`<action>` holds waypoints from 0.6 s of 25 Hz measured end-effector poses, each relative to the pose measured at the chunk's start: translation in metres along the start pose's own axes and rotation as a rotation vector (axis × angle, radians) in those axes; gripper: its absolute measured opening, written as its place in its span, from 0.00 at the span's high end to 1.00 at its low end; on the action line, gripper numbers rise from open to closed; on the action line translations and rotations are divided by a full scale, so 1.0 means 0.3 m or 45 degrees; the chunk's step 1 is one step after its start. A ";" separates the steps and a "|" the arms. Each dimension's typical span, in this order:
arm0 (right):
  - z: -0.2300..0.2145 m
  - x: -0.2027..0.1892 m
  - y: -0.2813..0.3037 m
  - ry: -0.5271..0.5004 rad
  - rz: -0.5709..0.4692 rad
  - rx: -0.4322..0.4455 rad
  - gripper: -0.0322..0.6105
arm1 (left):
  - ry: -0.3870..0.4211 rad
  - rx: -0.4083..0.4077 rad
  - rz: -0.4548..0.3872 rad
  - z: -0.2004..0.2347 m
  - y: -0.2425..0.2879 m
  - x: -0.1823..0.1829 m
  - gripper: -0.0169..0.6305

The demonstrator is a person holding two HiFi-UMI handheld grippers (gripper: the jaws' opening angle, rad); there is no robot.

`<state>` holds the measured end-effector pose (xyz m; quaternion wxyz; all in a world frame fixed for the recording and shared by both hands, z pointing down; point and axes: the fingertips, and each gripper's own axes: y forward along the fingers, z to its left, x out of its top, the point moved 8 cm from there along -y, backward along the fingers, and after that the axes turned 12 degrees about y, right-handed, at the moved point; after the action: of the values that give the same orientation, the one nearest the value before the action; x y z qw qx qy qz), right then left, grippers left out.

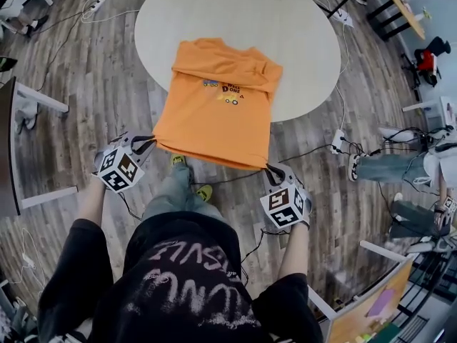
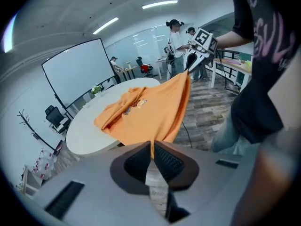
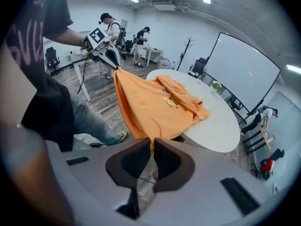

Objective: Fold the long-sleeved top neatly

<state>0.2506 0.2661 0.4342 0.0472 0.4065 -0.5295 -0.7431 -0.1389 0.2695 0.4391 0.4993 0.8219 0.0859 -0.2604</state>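
An orange long-sleeved top (image 1: 218, 106) with a small print on the chest lies half on the round white table (image 1: 300, 27); its upper part is bunched on the tabletop and its lower part is stretched off the near edge, above the floor. My left gripper (image 1: 152, 142) is shut on the hem's left corner, my right gripper (image 1: 268, 167) on its right corner. In the left gripper view the orange top (image 2: 155, 109) runs from my left gripper (image 2: 152, 147) to the other gripper. In the right gripper view the top (image 3: 155, 107) rises from my right gripper (image 3: 151, 145).
Cables and a power strip (image 1: 338, 141) lie on the wooden floor beside the table. Desks stand at the left (image 1: 32, 98) and at the lower right (image 1: 371, 309). People stand further off (image 2: 175, 39). A whiteboard (image 2: 75, 69) stands beyond the table.
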 end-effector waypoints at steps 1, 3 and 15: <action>-0.015 0.017 -0.017 -0.001 -0.009 0.007 0.90 | 0.008 -0.009 -0.008 0.017 -0.014 0.012 0.93; -0.046 0.051 -0.045 -0.003 -0.030 0.013 0.90 | 0.026 -0.011 -0.020 0.056 -0.033 0.036 0.93; -0.321 0.322 -0.044 -0.089 0.035 0.181 0.90 | 0.117 -0.179 -0.051 0.441 -0.010 0.163 0.92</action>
<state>0.2541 0.1515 0.3592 0.0101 0.3751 -0.5878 -0.7167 -0.1438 0.1505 0.3632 0.5459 0.7941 0.1430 -0.2258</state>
